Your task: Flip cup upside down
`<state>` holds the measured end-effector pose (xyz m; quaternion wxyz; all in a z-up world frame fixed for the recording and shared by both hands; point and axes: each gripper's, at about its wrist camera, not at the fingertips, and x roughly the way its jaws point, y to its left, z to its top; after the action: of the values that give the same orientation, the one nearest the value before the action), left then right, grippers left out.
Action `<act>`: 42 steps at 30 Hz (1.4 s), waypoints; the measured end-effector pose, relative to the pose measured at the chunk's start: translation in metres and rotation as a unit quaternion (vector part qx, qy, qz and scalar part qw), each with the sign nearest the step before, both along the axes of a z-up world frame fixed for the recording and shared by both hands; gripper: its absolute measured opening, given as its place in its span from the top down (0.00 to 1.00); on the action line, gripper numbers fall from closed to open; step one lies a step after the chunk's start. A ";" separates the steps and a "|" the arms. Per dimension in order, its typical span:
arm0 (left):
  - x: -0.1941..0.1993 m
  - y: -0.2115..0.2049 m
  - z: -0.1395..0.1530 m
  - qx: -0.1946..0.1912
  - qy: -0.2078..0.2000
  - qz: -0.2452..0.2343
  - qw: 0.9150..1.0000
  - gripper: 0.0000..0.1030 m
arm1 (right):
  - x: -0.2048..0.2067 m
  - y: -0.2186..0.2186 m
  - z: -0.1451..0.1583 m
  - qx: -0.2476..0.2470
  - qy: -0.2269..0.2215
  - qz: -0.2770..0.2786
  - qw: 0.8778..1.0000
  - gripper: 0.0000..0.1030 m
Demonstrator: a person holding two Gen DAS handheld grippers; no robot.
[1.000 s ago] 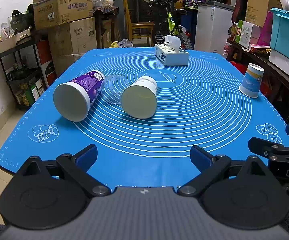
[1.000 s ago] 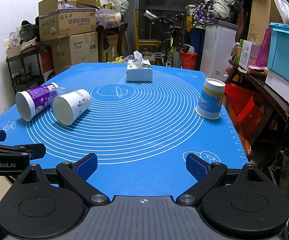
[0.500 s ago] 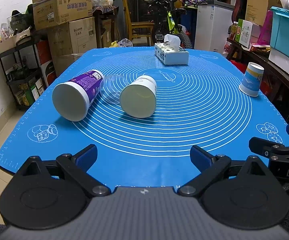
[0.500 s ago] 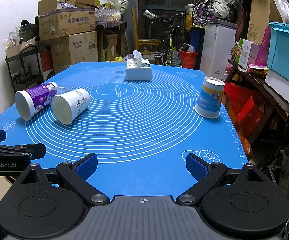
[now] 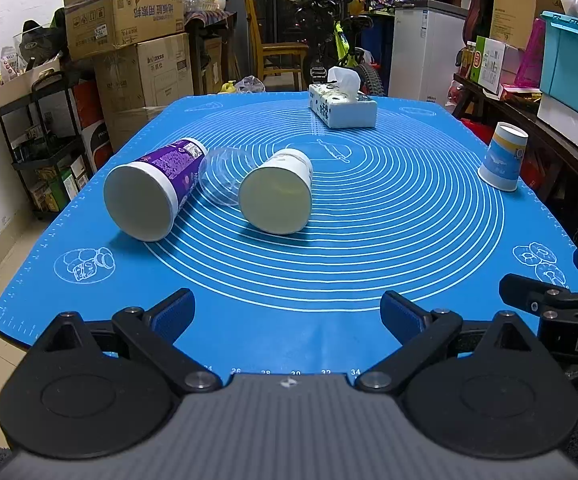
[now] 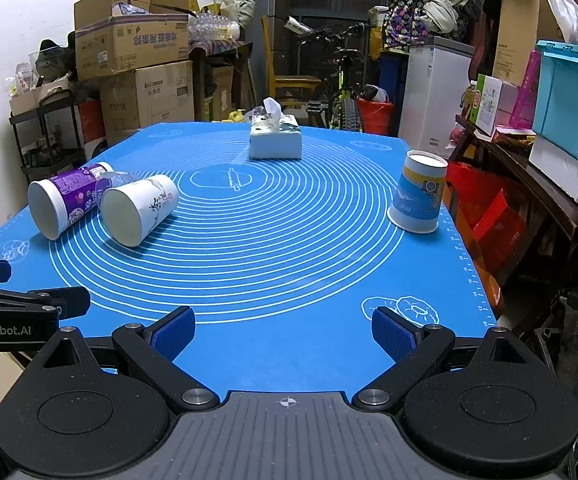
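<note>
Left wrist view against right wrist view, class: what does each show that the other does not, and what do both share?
Only the left wrist view shows the open left gripper from behind, with the right gripper's arm at its right edge. Only the right wrist view shows the open right gripper likewise, and the red bucket. Both share the blue silicone mat, purple paper cup, white paper cup and clear plastic cup lying on their sides, the blue-and-white paper cup standing upside down, and the tissue box.
</note>
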<state>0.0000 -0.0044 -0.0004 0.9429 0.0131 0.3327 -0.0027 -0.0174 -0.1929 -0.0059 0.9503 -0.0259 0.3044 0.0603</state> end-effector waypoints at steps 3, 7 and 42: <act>0.000 0.000 0.000 0.000 0.000 0.000 1.000 0.05 | 0.000 0.000 0.000 0.000 0.000 0.000 1.000 0.07; 0.000 0.000 0.000 0.000 0.000 0.000 1.000 0.05 | 0.000 0.000 0.000 0.000 0.001 0.000 1.000 0.07; 0.041 -0.008 -0.006 0.046 -0.027 0.003 0.999 0.05 | 0.039 -0.008 0.014 0.001 -0.024 0.010 1.000 0.07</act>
<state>0.0409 -0.0123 -0.0063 0.9500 0.0555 0.3067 0.0159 0.0218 -0.2004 0.0077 0.9568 -0.0295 0.2807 0.0690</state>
